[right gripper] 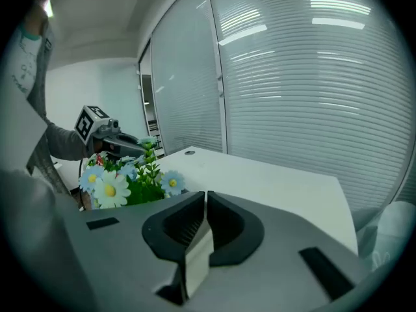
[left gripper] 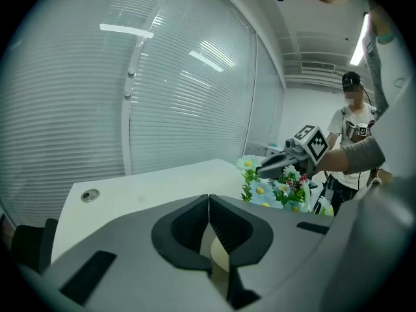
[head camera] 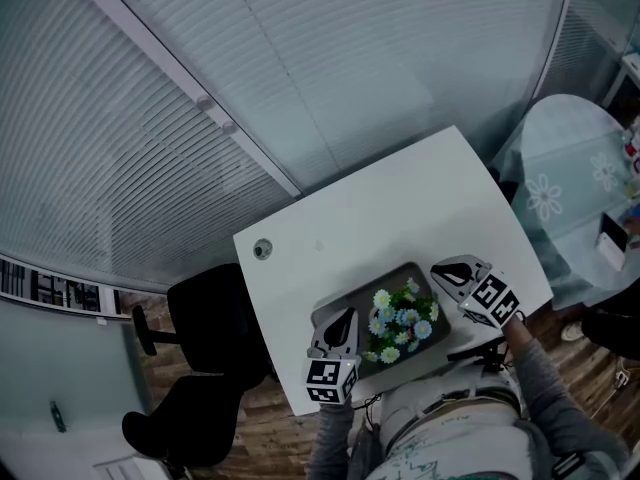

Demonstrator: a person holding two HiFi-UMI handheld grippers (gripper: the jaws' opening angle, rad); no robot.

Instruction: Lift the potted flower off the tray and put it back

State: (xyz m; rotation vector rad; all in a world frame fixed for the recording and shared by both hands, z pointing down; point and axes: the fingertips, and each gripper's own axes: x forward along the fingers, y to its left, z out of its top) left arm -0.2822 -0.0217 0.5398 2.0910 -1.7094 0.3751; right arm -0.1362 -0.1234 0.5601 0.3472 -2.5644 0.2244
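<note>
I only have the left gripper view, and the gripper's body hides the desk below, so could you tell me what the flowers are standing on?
Observer: The head view shows the flowers over a dark tray at the white desk's near edge.
Operator: Thank you; is the right gripper holding anything?
Observer: No; its own view shows the right gripper shut and empty.
Operator: And where is my left gripper?
Observer: From above, the left gripper is at the tray's left end, beside the flowers.
</note>
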